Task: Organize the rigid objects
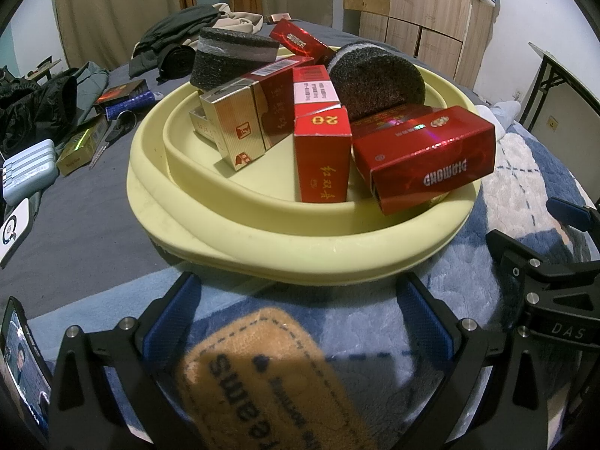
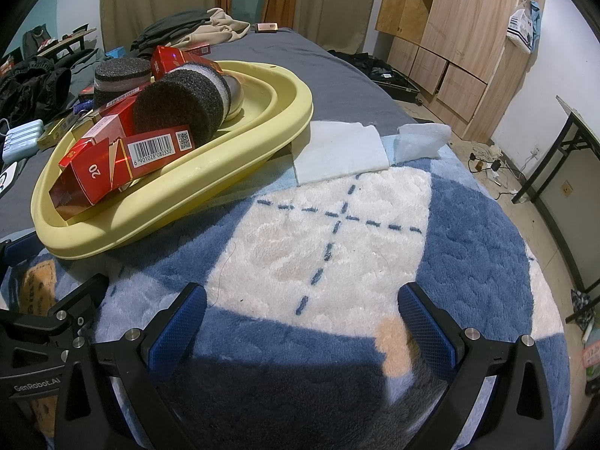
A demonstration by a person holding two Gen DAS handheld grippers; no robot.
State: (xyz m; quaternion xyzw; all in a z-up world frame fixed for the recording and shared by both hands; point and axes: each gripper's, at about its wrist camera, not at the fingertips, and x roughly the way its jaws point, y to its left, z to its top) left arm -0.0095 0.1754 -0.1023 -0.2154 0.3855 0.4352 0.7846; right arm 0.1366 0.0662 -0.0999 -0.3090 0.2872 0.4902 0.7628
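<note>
The yellow basin [image 1: 262, 232] sits on the bed's blue blanket [image 2: 468, 225], holding red boxes [image 1: 322, 153] and dark foam blocks [image 1: 375, 82]. The left hand-held gripper [image 1: 300, 322] and right hand-held gripper [image 2: 300, 322] hover spread apart, both empty.

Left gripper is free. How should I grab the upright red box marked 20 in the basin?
Grip the red box by its two narrow sides near the top, descending from above. It stands upright above the yellow basin rim, its sides nearly free. The left gripper is open, before the basin.
</note>
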